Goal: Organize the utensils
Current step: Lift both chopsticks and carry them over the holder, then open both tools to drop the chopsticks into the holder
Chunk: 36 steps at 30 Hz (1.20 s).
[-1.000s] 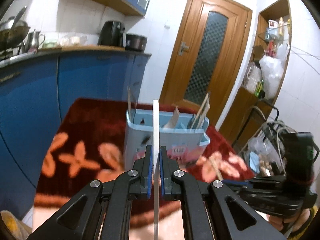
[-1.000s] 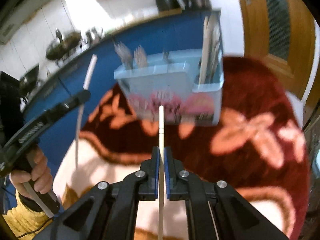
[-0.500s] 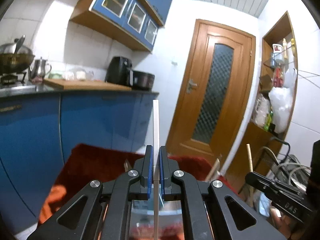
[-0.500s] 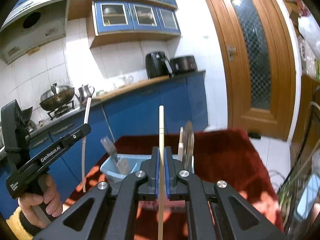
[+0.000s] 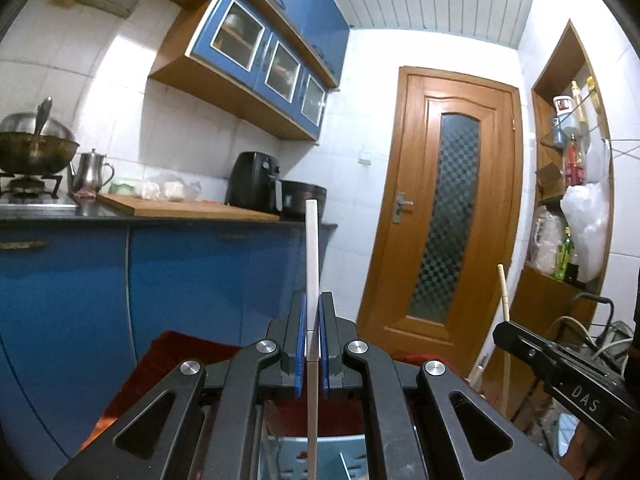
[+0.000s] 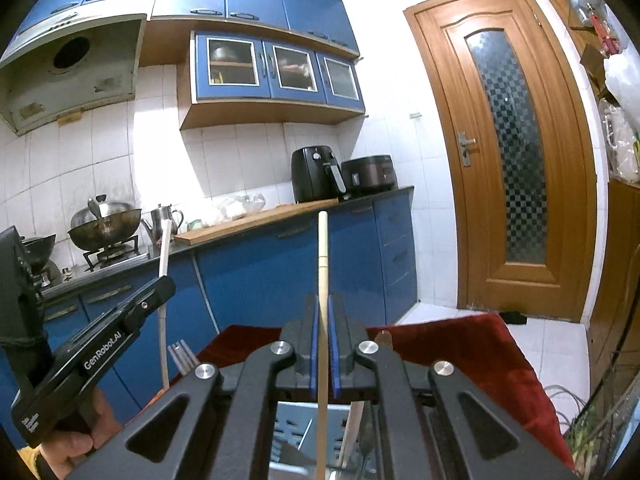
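Both grippers have tilted up from the blue utensil holder (image 5: 304, 456), left gripper (image 5: 311, 354) fingers clamping a white chopstick (image 5: 312, 248), right gripper (image 6: 323, 354) a wooden chopstick (image 6: 322, 256), suggesting upright lowering in comes next.

- Left claw (image 5: 311, 344) clamped on a white chopstick (image 5: 311, 248) standing upright, utensil caddy (image 5: 298, 454) directly below.
- Right claw (image 6: 323, 356) clamped on a wooden chopstick (image 6: 322, 248), also upright, above the same caddy.
- Left claw to the left of the right one, rug (image 6: 472, 344) under both.
- Beyond the rug, a tabletop (image 5: 168, 216) over cabinets: wok (image 6: 105, 226) at left, kettle (image 6: 165, 216) next, cutting board (image 6: 256, 220), then air fryer (image 6: 314, 176) and cooker (image 6: 372, 174).
- Door (image 6: 508, 152) right of the tabletop; shelf (image 5: 568, 168) further right.
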Motion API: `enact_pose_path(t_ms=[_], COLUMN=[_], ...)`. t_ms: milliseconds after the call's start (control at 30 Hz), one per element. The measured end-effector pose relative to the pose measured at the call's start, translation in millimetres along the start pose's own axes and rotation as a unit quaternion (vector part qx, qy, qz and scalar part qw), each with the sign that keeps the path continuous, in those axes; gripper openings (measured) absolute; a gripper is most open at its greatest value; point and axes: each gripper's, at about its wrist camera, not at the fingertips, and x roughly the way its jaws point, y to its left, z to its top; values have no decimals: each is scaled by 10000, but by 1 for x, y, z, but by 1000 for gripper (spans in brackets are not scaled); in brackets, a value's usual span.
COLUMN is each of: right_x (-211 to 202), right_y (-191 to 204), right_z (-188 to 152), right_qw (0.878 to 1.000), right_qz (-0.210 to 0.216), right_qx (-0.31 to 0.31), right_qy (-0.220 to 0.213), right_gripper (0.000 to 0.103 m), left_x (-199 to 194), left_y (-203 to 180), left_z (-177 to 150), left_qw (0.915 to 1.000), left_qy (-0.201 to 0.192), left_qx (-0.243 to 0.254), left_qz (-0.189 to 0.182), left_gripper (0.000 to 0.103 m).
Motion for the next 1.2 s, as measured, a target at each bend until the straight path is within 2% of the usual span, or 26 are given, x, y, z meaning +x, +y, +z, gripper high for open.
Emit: enact_pose_path(t_ms=[200, 467, 500, 533, 600, 667, 967, 1200], right_x=[16, 27, 25, 24, 19, 12, -30, -72], right_y=[-3, -7, -8, -8, -9, -8, 0, 13], right_z=[-9, -30, -32, -33, -33, -32, -18, -14], right_qw=[9996, 9998, 9999, 9999, 9999, 9999, 9998, 9995], right_qz=[-63, 52, 85, 103, 132, 163, 158, 210], right_qx=[-116, -192, -131, -107, -48, -16, 92, 193], right_qy=[-244, -43, 15, 42, 57, 50, -35, 162], right_gripper=[6, 6, 8, 14, 24, 26, 27, 29], left_x=[9, 12, 11, 9, 2, -6, -45, -90], left_y=[-3, -1, -2, -2, -4, -4, -3, -3], left_z=[-17, -37, -37, -37, -37, -35, -18, -4], left_qw=[10000, 9994, 9992, 9991, 9989, 9989, 9983, 9974], left_qy=[-27, 281, 318, 338, 329, 317, 441, 630], left_qx=[61, 116, 160, 210, 287, 286, 351, 272], left_qz=[-10, -154, -158, -171, -166, -170, -150, -226], left_gripper=[6, 6, 8, 12, 17, 25, 26, 26])
